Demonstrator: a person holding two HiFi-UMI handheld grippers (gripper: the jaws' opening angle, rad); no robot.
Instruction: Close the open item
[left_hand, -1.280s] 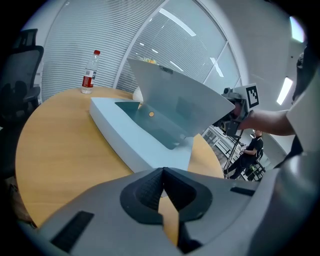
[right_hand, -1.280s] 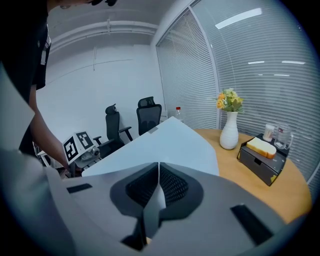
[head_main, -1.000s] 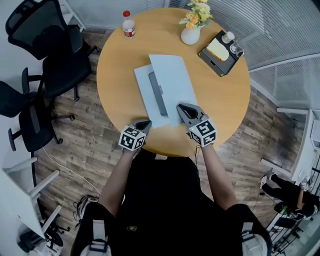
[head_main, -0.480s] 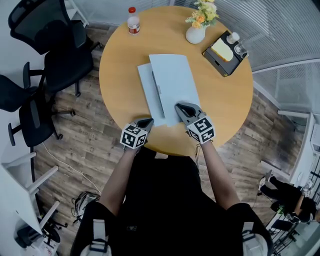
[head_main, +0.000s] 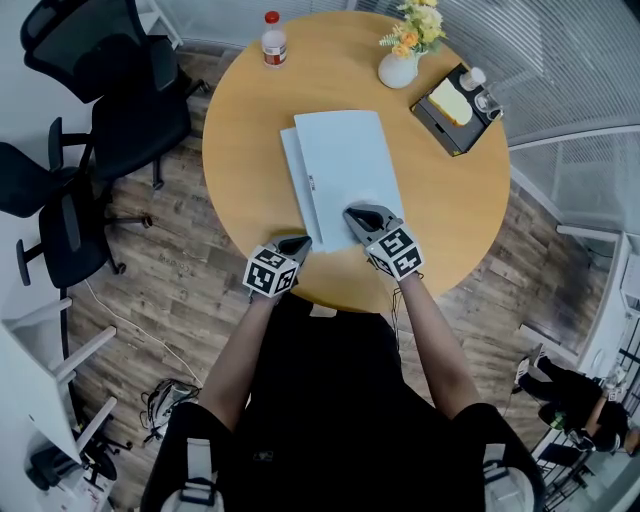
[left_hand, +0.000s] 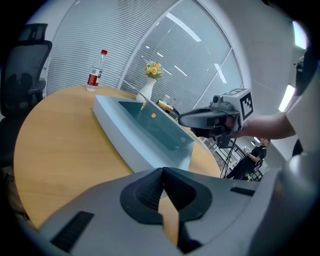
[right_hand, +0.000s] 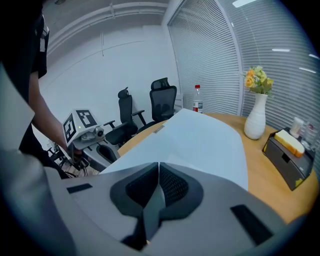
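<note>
A pale blue-grey laptop (head_main: 335, 170) lies in the middle of the round wooden table (head_main: 240, 150). Its lid is tilted low over the base, and only a thin strip of base (head_main: 296, 180) shows at the left. My right gripper (head_main: 352, 215) is shut, with its tips resting on the lid's near corner. In the right gripper view the lid (right_hand: 200, 140) slopes away just past the right gripper (right_hand: 158, 167). My left gripper (head_main: 297, 243) is shut and hangs at the table's near edge, left of the laptop. The left gripper (left_hand: 162, 172) sees the laptop (left_hand: 145, 130) as a narrow open wedge.
At the table's far side stand a water bottle (head_main: 271, 38), a white vase of flowers (head_main: 400, 65) and a black tray (head_main: 455, 108) with a yellow item. Black office chairs (head_main: 110, 100) stand to the left of the table. A person (head_main: 580, 400) is at the lower right.
The laptop lid has come down: the dark keyboard strip seen earlier has shrunk to a sliver. My right gripper moved left and forward with the lid. The left gripper barely moved.
</note>
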